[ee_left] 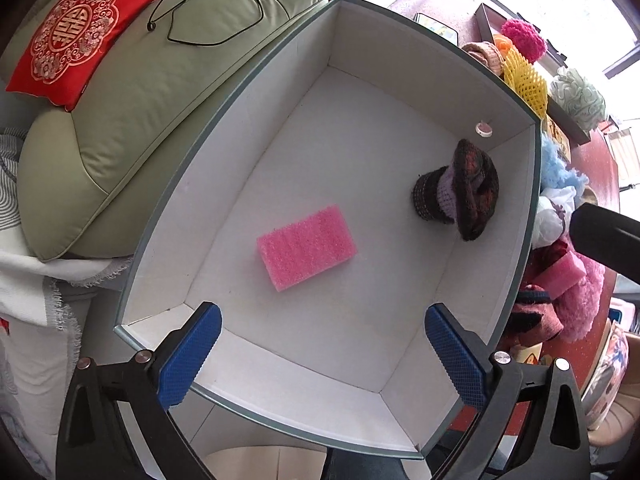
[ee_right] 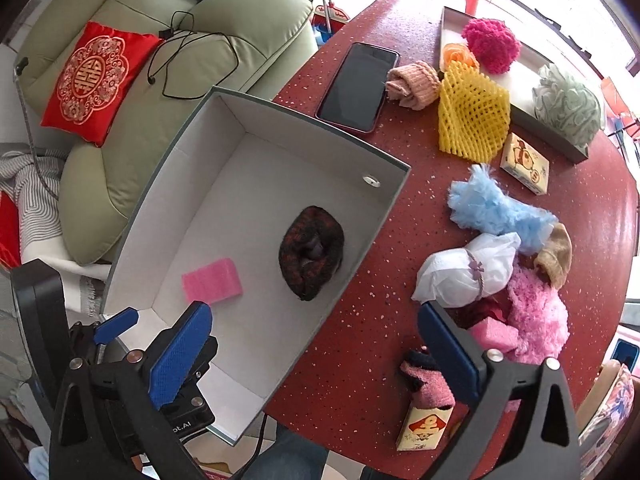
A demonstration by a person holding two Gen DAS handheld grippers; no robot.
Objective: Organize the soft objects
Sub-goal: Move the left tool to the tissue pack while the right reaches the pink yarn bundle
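Taking the large white-lined cardboard box with the grey-green rim (ee_right: 384, 178) as the landmark, the sorting looks barely begun. Only two soft things lie on its floor: a pink rectangular foam sponge (ee_left: 306, 247) near the middle, and a dark brown-and-red knitted sock rolled into a bundle (ee_left: 460, 190) towards the wall that faces the red speckled tabletop (ee_right: 360, 320). Both rest free, touching neither gripper. The left gripper (ee_left: 320, 354) hangs above the box's near end with its blue pads spread wide and nothing between them; the right gripper (ee_right: 316, 354) is likewise released and empty, straddling the box's table-side rim. Most of the work remains outside the box on the tabletop: a pale pink knitted sock roll (ee_right: 412, 84), a yellow foam net sleeve (ee_right: 472, 120), a fluffy light-blue sock (ee_right: 492, 204), a white tied cloth bundle (ee_right: 464, 272), a fuzzy pink pile (ee_right: 536, 316) and a pink-and-black sock (ee_right: 426, 380). Farther from the box, a magenta pompom (ee_right: 492, 44) and a grey-green mesh bath puff (ee_right: 568, 104) sit on a shallow tray (ee_right: 560, 142).
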